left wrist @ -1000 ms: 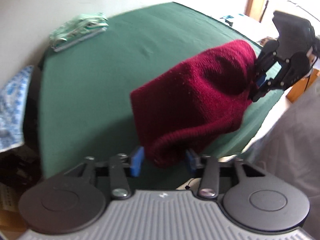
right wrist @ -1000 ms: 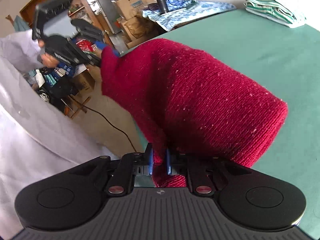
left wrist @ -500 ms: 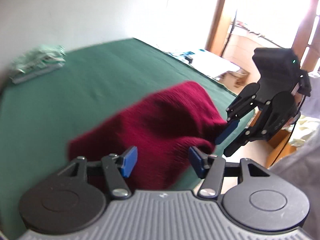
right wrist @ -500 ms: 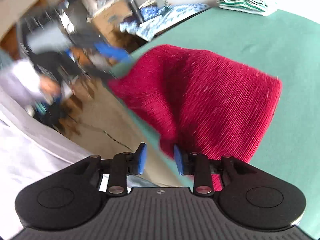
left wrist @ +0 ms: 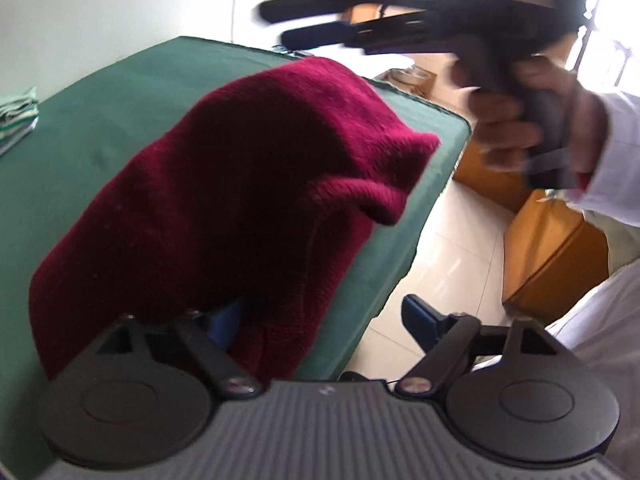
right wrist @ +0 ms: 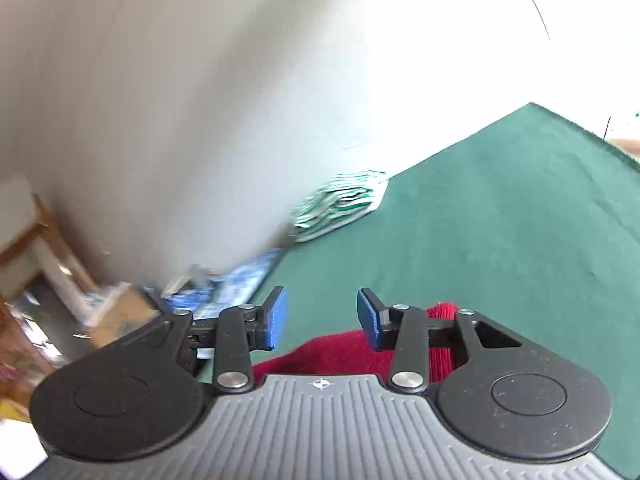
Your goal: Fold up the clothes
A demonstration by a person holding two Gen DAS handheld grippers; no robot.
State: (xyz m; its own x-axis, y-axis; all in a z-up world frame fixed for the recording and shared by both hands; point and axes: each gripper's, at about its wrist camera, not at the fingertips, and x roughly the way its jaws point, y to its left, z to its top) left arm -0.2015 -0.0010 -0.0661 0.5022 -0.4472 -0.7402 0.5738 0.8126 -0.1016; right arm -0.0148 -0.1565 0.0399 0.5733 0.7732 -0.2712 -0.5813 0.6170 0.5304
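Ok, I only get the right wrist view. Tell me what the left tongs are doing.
Observer: The left tongs are open, with one pad partly hidden by the edge of the maroon sweater.
Operator: Describe how the sweater lies.
Observer: It is bunched in a heap near the edge of the green table.
Operator: Give me my right tongs' position.
Observer: The right tongs appear above the sweater, blurred.

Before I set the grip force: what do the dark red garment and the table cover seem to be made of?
The dark red garment looks like thick knitted wool or acrylic: ribbed hem, fuzzy matte surface, soft slumping folds. The green table cover looks like matte felt or similar cloth: no sheen, faint creases, hanging over the edge.
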